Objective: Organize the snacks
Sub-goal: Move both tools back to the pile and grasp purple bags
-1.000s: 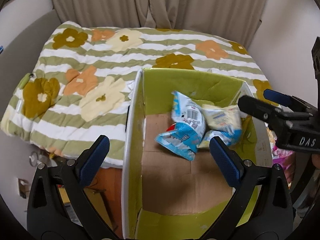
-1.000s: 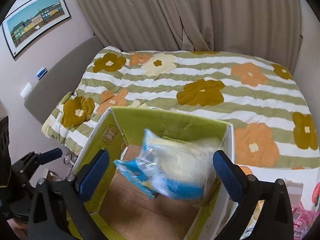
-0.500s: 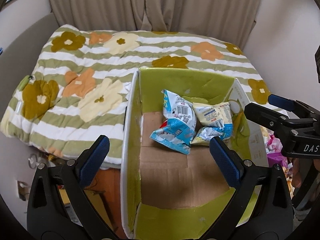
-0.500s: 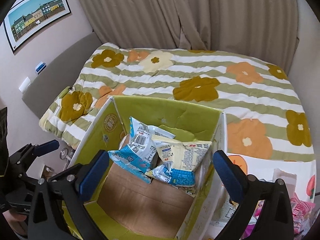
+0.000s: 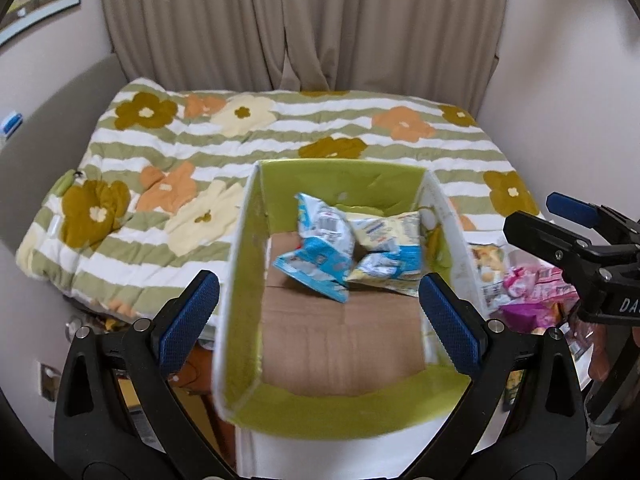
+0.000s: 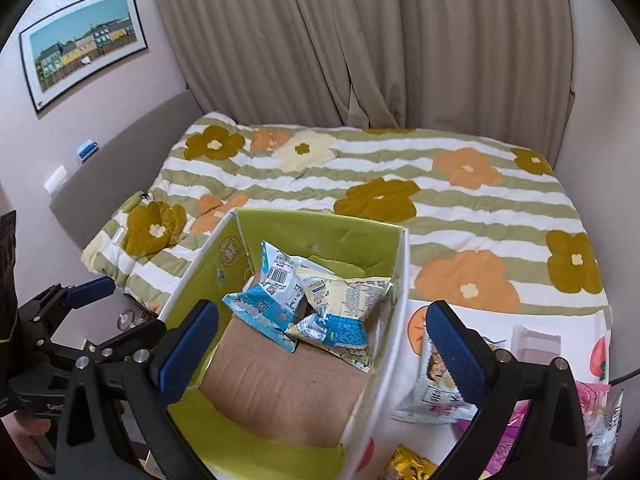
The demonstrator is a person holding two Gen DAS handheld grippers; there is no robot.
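A green-lined cardboard box [image 5: 244, 264] [image 6: 396, 280] stands open below both grippers. At its far end lie a blue and white snack bag [image 5: 320, 248] [image 6: 276, 292] and a yellow and blue snack bag [image 5: 388, 248] [image 6: 344, 300], leaning on each other. My left gripper [image 5: 316, 316] hangs open over the box, holding nothing. My right gripper [image 6: 320, 340] is open and empty above the box's right wall. Each gripper shows in the other's view, the right gripper [image 5: 568, 228] at the right edge and the left gripper [image 6: 68, 300] at the left edge.
More snack packets lie right of the box: pink ones [image 5: 536, 292] [image 6: 596, 404], a white pouch [image 6: 436, 392] and a gold wrapper [image 6: 412, 468]. A bed with a flowered quilt [image 5: 208, 168] [image 6: 460, 200] fills the space behind, with curtains [image 6: 360, 40] beyond.
The yellow and blue bag, falling from between my right fingers a second ago, has come to rest in the box beside the blue one. Both grippers have pulled back and up since.
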